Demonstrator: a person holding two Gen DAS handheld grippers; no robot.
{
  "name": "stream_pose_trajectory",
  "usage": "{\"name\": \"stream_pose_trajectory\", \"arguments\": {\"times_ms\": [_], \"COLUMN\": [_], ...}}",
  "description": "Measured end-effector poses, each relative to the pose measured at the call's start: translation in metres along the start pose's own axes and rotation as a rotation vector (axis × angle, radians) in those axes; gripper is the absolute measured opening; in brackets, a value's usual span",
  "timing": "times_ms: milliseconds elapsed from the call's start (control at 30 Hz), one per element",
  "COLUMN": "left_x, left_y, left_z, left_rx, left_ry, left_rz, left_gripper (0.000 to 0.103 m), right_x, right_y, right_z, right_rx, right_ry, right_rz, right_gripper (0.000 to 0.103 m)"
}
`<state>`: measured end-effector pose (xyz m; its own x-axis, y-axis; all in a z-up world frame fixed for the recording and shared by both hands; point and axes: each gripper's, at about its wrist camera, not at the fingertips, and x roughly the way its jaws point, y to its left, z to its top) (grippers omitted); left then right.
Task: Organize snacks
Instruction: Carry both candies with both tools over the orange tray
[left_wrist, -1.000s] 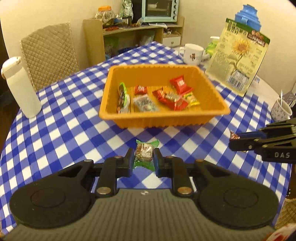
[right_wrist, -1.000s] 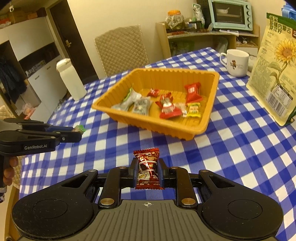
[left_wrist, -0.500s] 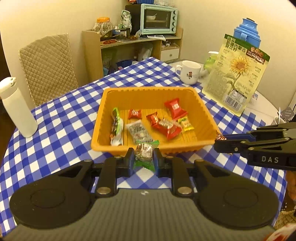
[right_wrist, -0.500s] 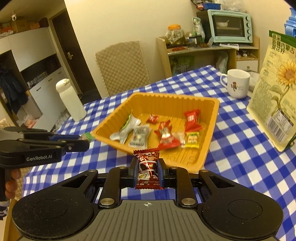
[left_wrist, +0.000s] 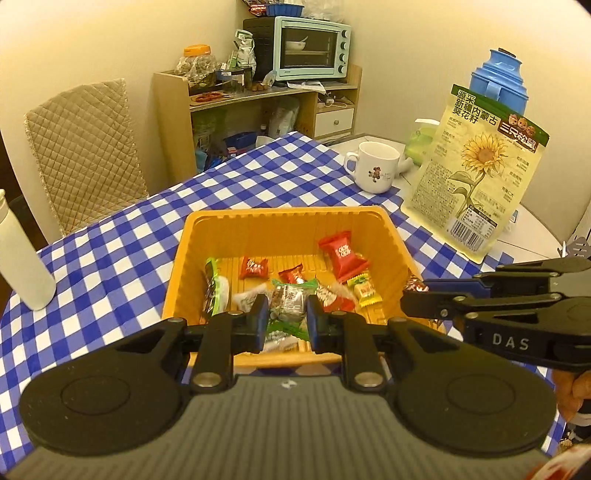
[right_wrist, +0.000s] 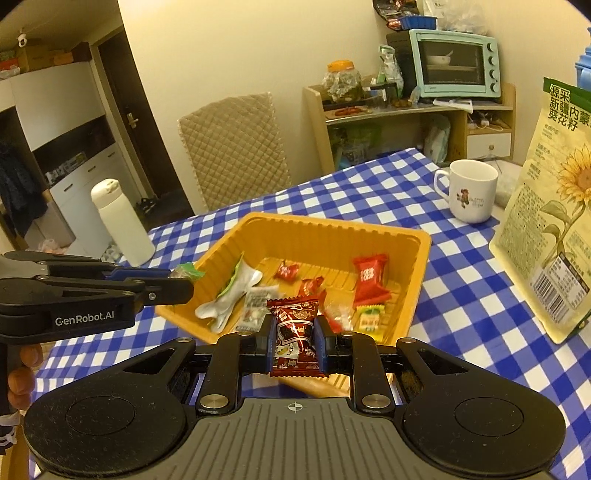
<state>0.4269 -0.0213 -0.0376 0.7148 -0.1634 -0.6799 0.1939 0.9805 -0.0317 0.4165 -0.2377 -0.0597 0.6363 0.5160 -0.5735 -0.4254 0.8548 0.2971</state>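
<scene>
Over the near rim of the shallow orange plastic tray (left_wrist: 288, 225), which sits mid-tabletop on the blue-and-white checked cloth (left_wrist: 110, 266), the left gripper (left_wrist: 287, 320) is clamped on a small green-ended, clear-wrapped candy (left_wrist: 290, 300) and the right gripper (right_wrist: 294, 339) on a dark red foil-wrapped candy (right_wrist: 295, 328). Both sweets look featherlight, with a firm core inside crinkly, slippery film, so the pinch across the fat middle of each, as now, seems safer than the twisted ends. Once the jaws part, each should simply drop among the wrapped snacks already lying in the tray.
</scene>
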Motion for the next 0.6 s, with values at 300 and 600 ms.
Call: {"name": "stream_pose_trajectory", "arguments": {"times_ms": [300, 600], "left_x": [0.026, 0.058], "left_y": [0.003, 0.001], "left_z": [0.01, 0.01], "left_rx": [-0.027, -0.044], "left_ry": [0.029, 0.086], "left_rz": [-0.017, -0.022], "left_gripper": [0.019, 0.019], "right_x": [0.018, 0.032], "right_y": [-0.014, -0.026], "right_z": [0.007, 0.006], "right_rx": [0.005, 0.027], "right_ry": [0.009, 0.031], "right_rz": [-0.021, -0.03], "right_gripper": [0.022, 0.022]}}
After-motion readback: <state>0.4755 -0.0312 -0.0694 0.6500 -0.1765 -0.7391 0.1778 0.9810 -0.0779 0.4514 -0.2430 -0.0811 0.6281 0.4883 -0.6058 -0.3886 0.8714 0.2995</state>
